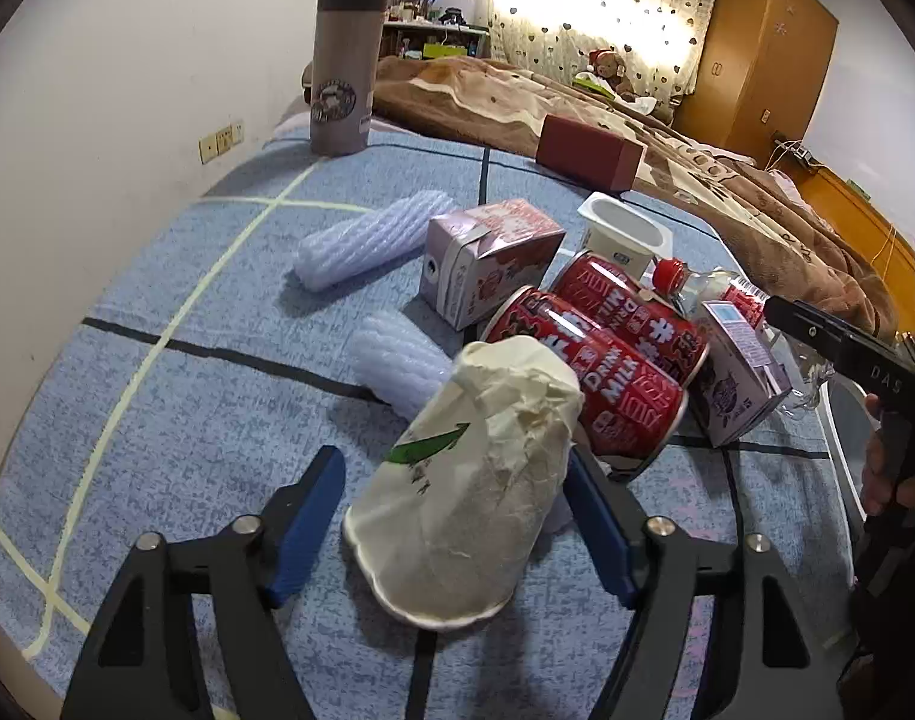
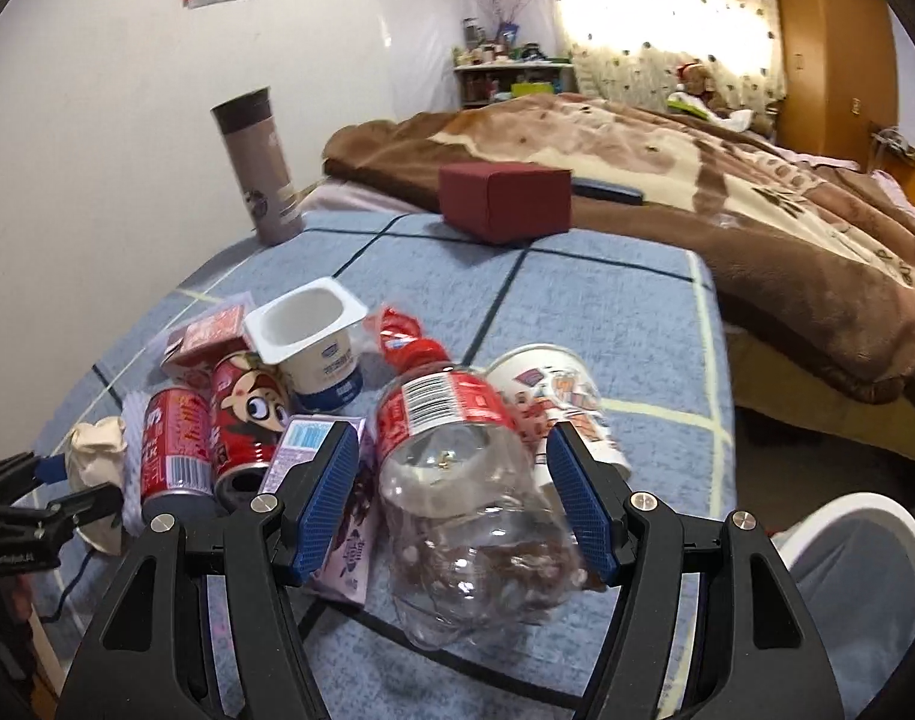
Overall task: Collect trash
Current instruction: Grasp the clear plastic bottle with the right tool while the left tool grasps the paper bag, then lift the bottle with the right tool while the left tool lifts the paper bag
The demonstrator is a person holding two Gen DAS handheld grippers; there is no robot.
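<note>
A crushed paper cup lies on its side on the blue table between the left gripper fingers, which are spread around it without clamping. The right gripper straddles a clear plastic bottle; whether its fingers press it I cannot tell. Red cans and cartons lie just beyond.

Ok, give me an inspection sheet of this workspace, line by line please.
Surface: blue checked cloth with taped lines.
Job's things: crumpled paper cup, two red milk cans, plastic bottle, yogurt pot, cartons, printed cup.
Clutter: tumbler, maroon box, foam sleeves.
Grippers: left gripper astride paper cup, gap on one side; right gripper astride bottle, not pressing.
Cables: dark cord at the edge.
Surroundings: bed with brown blanket, wardrobe, curtain.
</note>
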